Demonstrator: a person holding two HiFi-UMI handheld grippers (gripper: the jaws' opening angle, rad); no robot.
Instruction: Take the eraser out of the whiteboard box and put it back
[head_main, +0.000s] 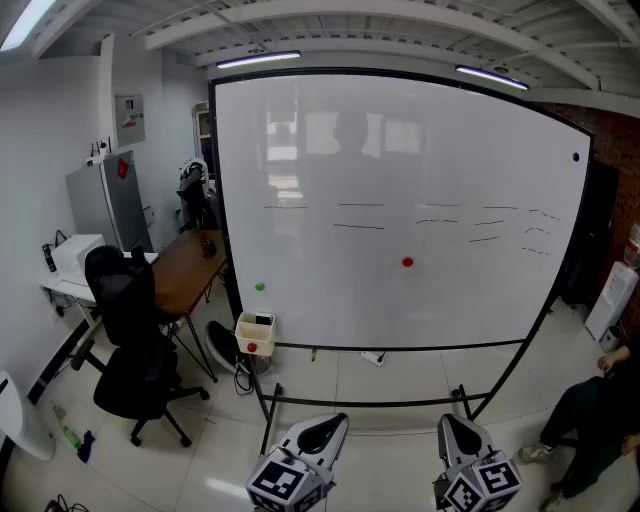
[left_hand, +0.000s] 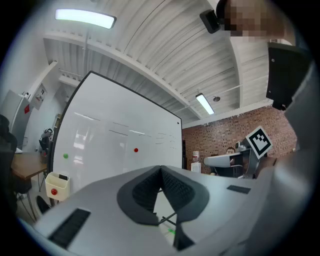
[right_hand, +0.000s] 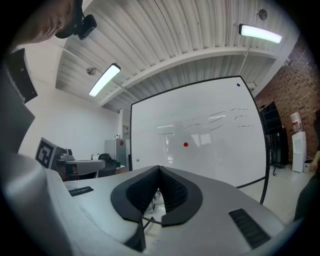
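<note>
A cream whiteboard box (head_main: 254, 335) hangs at the lower left corner of the whiteboard (head_main: 400, 180), with a red magnet on its front. The black eraser (head_main: 262, 321) sits in its top. The left gripper view also shows the box (left_hand: 55, 185) and the eraser (left_hand: 60, 176), far off at the left. My left gripper (head_main: 338, 420) and right gripper (head_main: 447, 421) are held low at the bottom of the head view, well short of the board. In their own views the left gripper (left_hand: 160, 169) and right gripper (right_hand: 159, 167) are both shut with nothing between the jaws.
A black office chair (head_main: 135, 340) and a wooden desk (head_main: 185, 270) stand left of the board. The board's black stand legs (head_main: 270, 405) reach out over the floor toward me. A seated person (head_main: 600, 410) is at the right edge. Red (head_main: 407, 262) and green (head_main: 260, 287) magnets stick to the board.
</note>
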